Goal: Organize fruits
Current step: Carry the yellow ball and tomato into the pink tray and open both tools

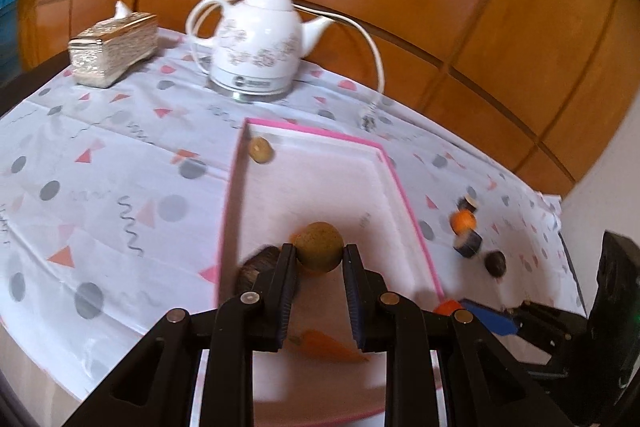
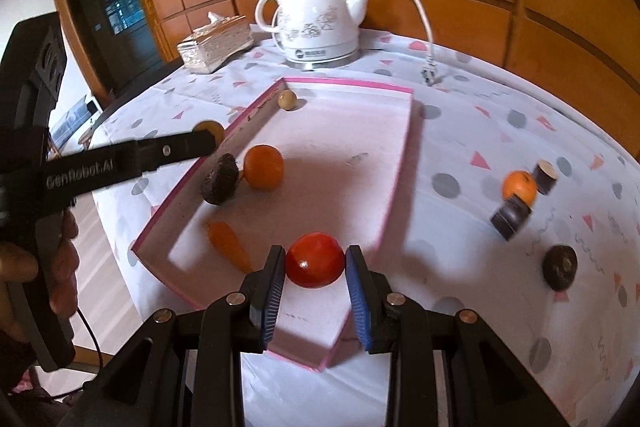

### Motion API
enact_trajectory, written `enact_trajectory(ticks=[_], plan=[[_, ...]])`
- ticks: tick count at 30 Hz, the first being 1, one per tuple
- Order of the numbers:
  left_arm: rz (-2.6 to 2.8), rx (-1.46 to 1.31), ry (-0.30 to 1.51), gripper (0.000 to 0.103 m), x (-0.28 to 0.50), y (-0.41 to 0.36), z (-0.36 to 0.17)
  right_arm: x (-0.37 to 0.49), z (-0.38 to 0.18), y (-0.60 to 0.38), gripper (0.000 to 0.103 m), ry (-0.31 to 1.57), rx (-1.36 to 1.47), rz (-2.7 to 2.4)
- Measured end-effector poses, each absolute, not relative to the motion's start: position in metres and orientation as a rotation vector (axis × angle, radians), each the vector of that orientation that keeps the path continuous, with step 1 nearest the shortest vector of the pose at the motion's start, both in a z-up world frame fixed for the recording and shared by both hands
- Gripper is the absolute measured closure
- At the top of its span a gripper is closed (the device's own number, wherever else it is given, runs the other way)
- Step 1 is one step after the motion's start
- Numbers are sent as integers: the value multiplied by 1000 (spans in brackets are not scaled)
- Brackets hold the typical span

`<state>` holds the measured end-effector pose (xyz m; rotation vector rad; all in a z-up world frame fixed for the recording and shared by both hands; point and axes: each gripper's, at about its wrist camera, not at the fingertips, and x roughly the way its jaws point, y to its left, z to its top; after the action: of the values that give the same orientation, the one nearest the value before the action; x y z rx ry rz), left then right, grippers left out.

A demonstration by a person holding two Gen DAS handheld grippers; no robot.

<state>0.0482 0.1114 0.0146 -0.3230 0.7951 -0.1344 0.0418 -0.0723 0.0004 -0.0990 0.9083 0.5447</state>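
Tray [image 2: 400, 163] lies directly under both grippers: our right gripper [image 2: 315, 267] pinches the tomato [image 2: 316, 265], left gripper [image 1: 319, 254] pinches a yellow-green fruit [image 1: 320, 247].

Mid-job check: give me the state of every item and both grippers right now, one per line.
Left gripper: shut on yellow-green fruit, above the tray.
Right gripper: shut on tomato.
Tray: holds orange, carrot, dark fruit, small tan fruit.
Tangerine: outside the tray, on the cloth.
Kettle: lid on, unplugged.
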Motion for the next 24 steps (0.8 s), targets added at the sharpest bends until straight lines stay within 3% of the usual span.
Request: enact_trajectory(ticks=[10,12,15,24], plan=[[-98,-328,809,79,91,116,13,66,-8,-57,72,946,-94,523],[-87,-322,826,74,99,112,10,67,-10,-58,72,952,-88,513],[-74,-313,823,53,102,105,9,65,-12,-61,67,956,-82,508],[-62,-243,821,49,78,84,7,54,-9,-71,67,931,-42,469]])
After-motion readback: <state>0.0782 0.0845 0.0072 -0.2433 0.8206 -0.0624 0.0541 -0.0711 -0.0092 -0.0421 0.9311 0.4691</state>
